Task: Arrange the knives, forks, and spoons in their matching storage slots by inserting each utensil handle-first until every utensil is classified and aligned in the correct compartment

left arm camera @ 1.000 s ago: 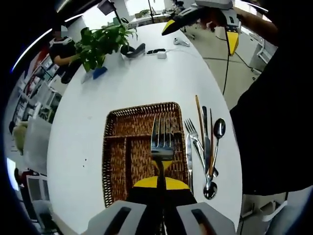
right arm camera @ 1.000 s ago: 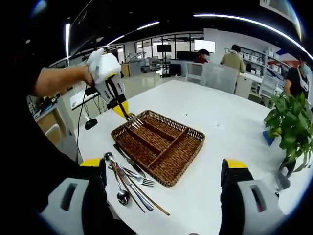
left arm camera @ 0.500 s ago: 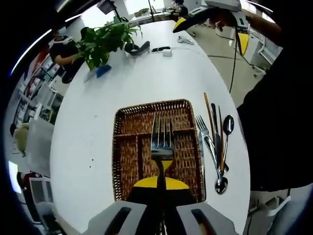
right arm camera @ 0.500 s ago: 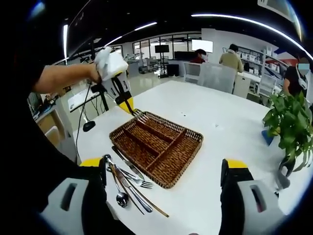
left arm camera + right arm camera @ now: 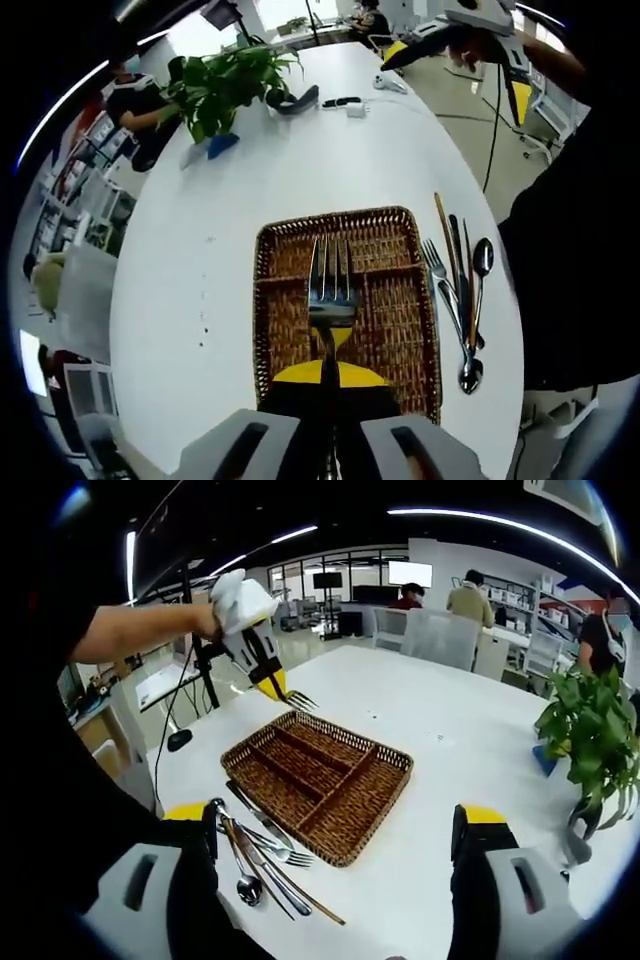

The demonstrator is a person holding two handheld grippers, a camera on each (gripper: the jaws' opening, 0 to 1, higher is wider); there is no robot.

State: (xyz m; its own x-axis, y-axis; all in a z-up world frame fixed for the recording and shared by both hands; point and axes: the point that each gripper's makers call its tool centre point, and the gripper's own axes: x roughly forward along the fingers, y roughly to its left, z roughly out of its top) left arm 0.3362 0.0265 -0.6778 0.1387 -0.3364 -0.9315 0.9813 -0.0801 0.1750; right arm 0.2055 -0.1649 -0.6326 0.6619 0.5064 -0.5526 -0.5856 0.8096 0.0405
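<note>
My left gripper [image 5: 330, 350] has its jaws clamped on the handle of a fork [image 5: 331, 285], with the tines pointing forward, away from me. It hangs above the wicker tray [image 5: 318, 780], which lies on the white surface [image 5: 200, 250]. In the right gripper view I see this same gripper and fork in the air over the far edge of the tray. My right gripper [image 5: 330, 845] has its jaws wide apart and holds nothing. The other utensils [image 5: 460, 300], among them a spoon [image 5: 478, 280], a knife and another fork, lie in a loose pile on the surface just beside the tray. I think the main risk is the direction: the task wants handle-first, but my jaws cover the handle, so a quick release could put the fork the wrong way or across a divider. Also, the fork is high; if I let go from here it may bounce out or land in the wrong compartment.
</note>
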